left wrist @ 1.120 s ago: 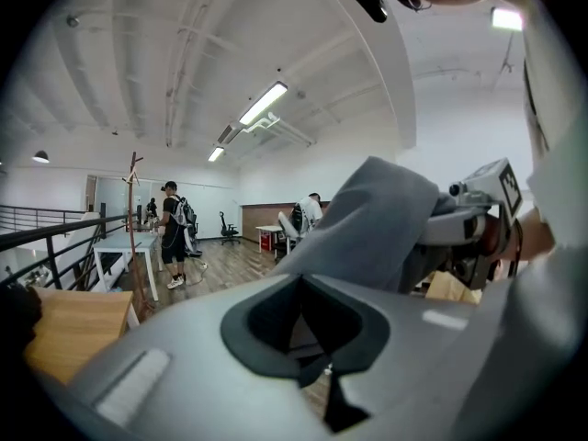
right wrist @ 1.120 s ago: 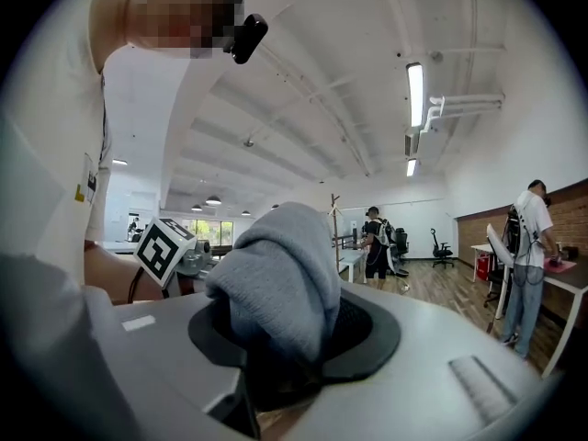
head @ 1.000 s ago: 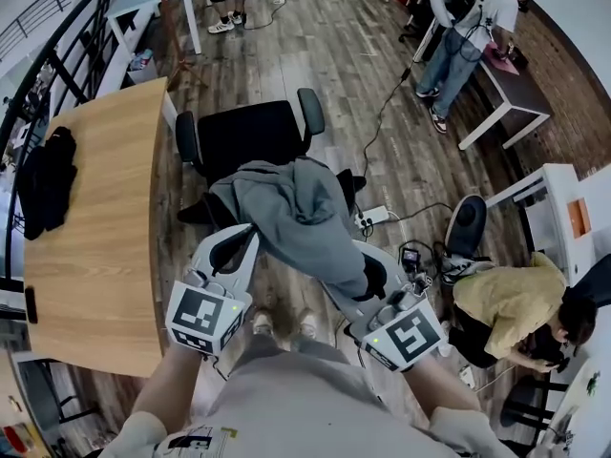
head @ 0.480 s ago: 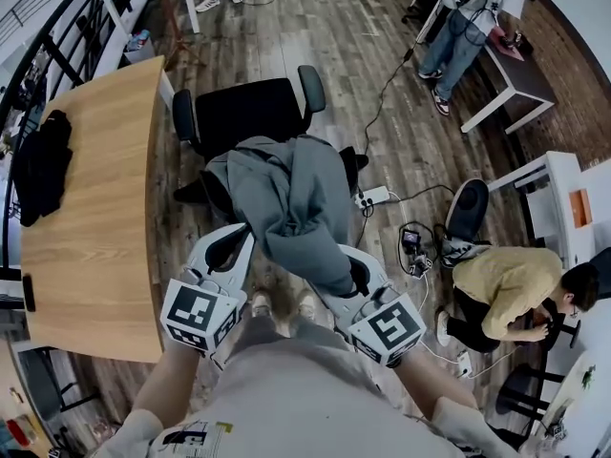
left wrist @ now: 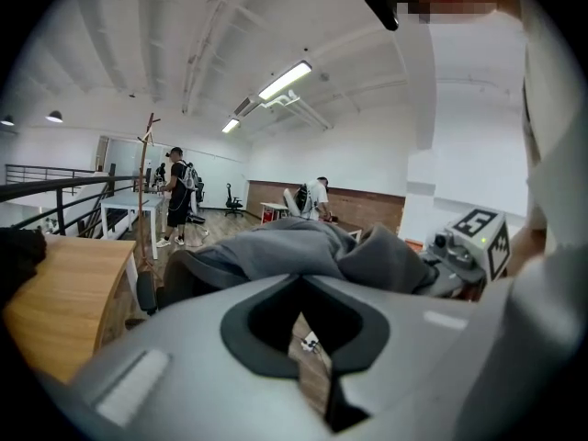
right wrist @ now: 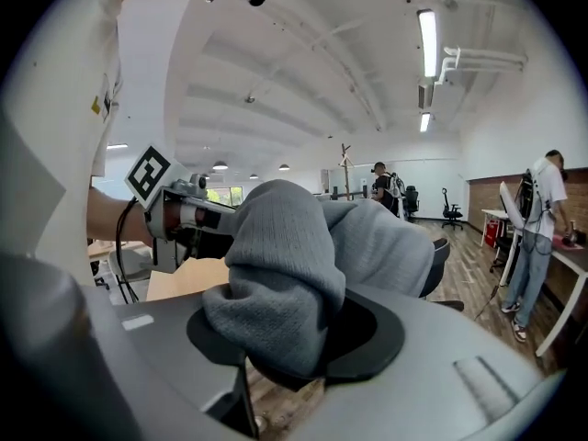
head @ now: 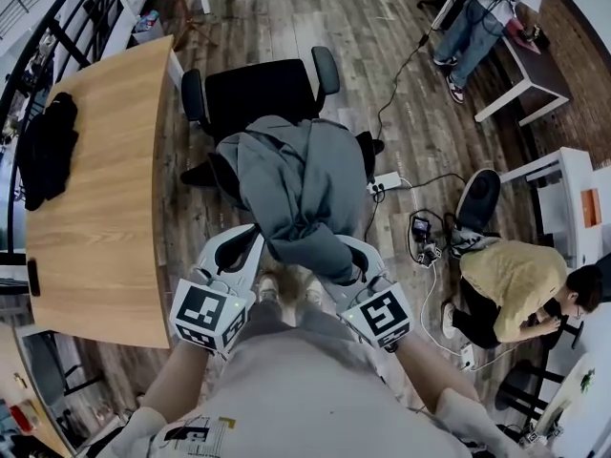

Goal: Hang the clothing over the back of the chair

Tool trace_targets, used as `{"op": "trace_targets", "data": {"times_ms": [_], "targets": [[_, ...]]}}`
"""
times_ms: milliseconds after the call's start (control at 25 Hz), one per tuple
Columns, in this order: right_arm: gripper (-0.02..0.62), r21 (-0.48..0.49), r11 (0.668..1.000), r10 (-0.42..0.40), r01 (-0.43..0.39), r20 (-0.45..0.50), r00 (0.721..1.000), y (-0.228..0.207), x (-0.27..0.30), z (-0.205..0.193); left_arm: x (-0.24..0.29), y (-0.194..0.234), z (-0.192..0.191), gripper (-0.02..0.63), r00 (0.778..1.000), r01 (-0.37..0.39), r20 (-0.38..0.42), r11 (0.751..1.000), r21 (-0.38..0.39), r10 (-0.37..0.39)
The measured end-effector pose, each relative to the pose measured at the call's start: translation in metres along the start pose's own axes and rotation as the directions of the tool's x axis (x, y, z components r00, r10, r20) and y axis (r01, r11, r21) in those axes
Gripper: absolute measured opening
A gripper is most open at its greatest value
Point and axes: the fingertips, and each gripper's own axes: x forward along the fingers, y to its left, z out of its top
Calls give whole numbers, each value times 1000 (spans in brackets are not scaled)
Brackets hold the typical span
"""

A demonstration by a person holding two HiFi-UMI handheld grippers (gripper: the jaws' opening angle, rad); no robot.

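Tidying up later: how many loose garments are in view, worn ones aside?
2: a grey knit garment draped over the black office chair, and a black garment on the wooden table. Others may be hidden.

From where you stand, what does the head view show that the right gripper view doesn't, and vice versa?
Only the head view: a black bundle on the table, a crouching person in yellow. Only the right gripper view: ceiling lights, and the right gripper pinching cloth up close, its jaws having just been opening. Both: the grey garment over the black chair.
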Motion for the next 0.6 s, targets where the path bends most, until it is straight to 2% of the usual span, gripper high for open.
{"op": "trace_targets", "data": {"times_ms": [240,600], "targets": [[176,-17,1000,4,-4,-29,1000,-1,12,-19,2,-10,-23,2,999,2,-46,1000,-16,-3],[176,15,1000,3,-2,-42,999,-7,27,-25,6,-11,-26,2,999,13,-34,1000,-28,-14]]}}
